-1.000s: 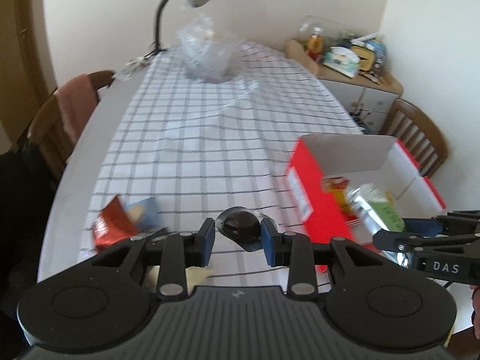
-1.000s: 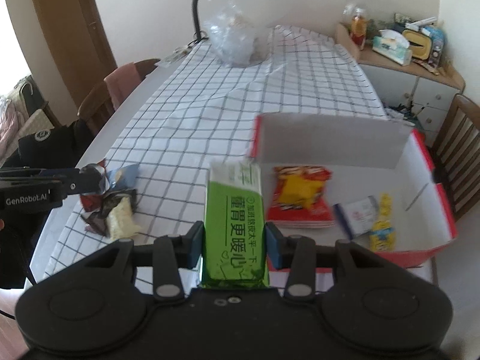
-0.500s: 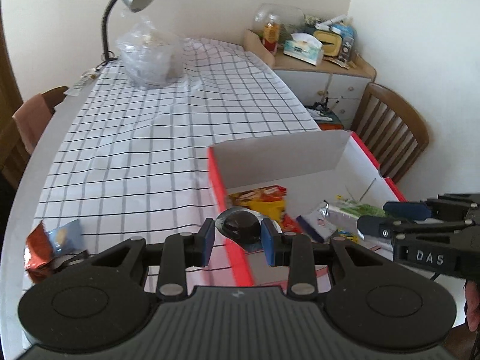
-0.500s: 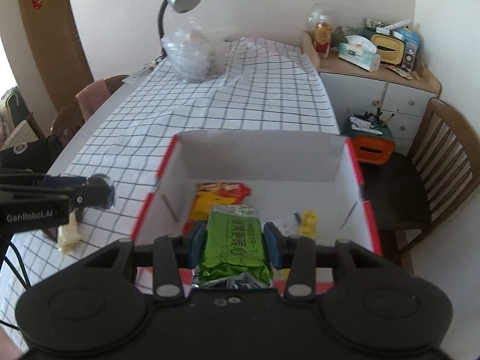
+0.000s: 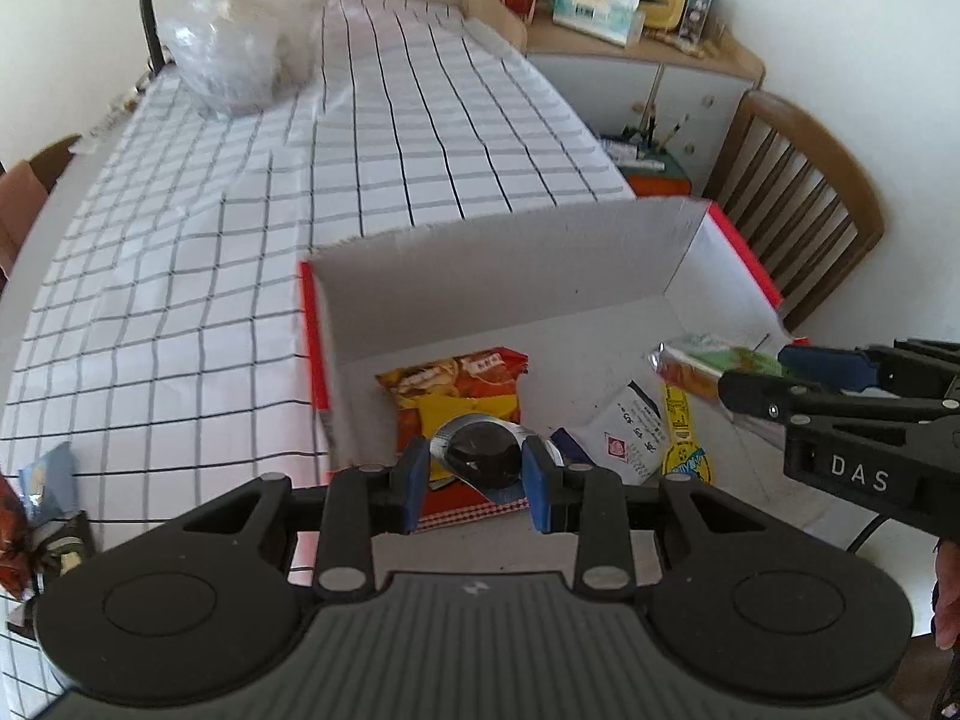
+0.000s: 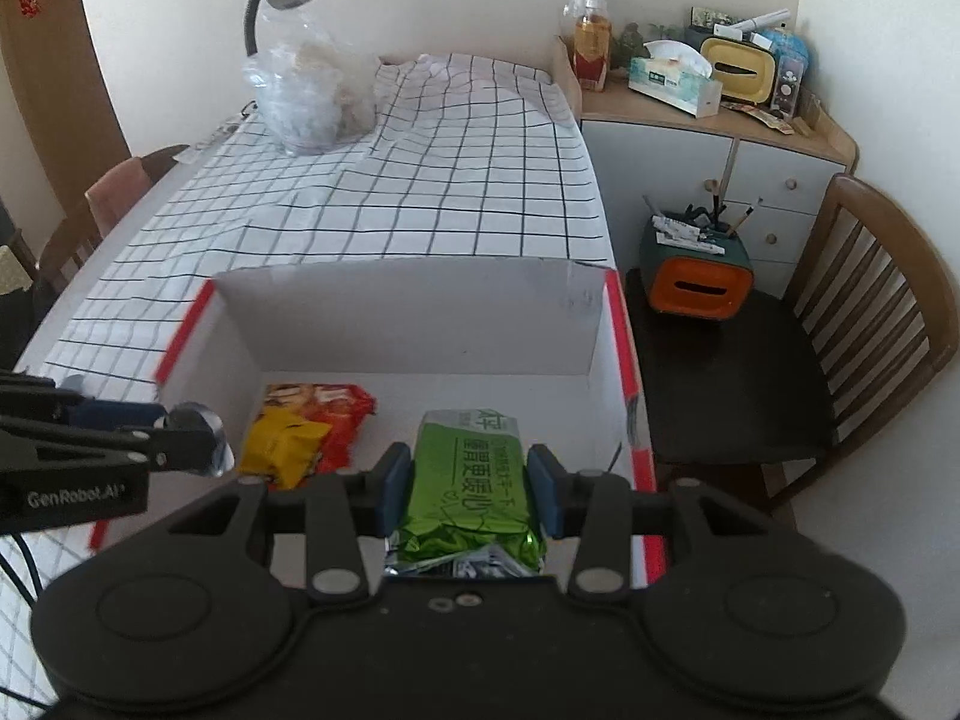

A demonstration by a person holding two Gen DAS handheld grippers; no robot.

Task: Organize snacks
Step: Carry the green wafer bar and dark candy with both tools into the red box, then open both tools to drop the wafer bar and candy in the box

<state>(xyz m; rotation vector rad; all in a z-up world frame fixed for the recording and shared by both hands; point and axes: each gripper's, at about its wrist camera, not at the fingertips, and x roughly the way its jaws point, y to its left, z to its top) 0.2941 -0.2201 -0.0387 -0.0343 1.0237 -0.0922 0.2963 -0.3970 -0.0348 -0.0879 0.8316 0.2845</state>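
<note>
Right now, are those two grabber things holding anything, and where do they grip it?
Yes. The left gripper pinches a small dark round snack by its sides; the right gripper clamps a green packet across its lower half.

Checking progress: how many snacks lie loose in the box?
3: a red-yellow bag at the left, a white packet and a yellow packet at the right. The grippers may hide more.

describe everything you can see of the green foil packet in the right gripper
The green foil snack packet is shiny and crinkled, printed with white characters, its silver sealed end bunched toward the camera. The right gripper clamps its two long sides between blue pads, holding it lengthwise over the open red and white cardboard box. Nothing else visibly touches it.
</note>
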